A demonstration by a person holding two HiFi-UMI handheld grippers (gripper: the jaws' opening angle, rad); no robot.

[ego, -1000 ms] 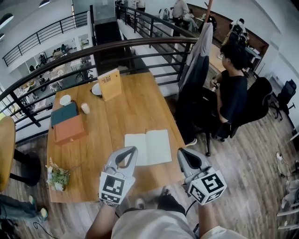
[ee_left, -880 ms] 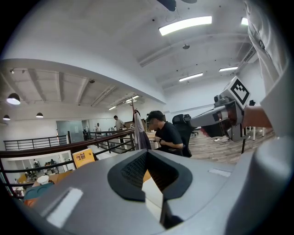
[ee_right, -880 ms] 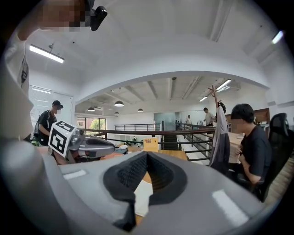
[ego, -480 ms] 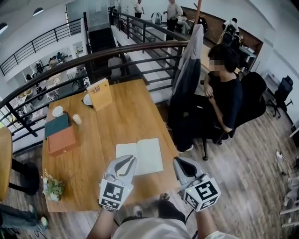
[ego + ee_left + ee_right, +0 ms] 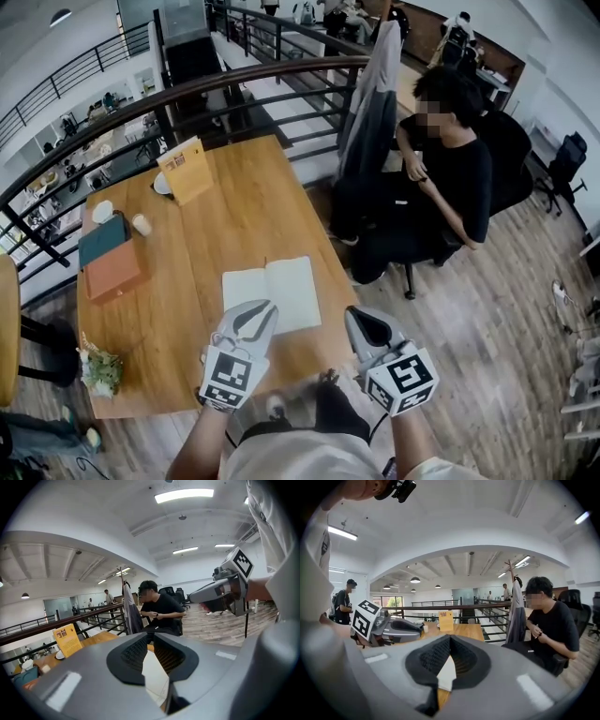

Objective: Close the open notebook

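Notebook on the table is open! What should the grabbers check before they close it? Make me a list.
1. Notebook lies open and flat on the table: ok.
2. Nothing lying on its pages: ok.
3. Left gripper empty, jaws have just been opening and stand a crack apart: ok.
4. Right gripper empty, jaws together: ok.
5. Either gripper touching a page yet: cannot tell.
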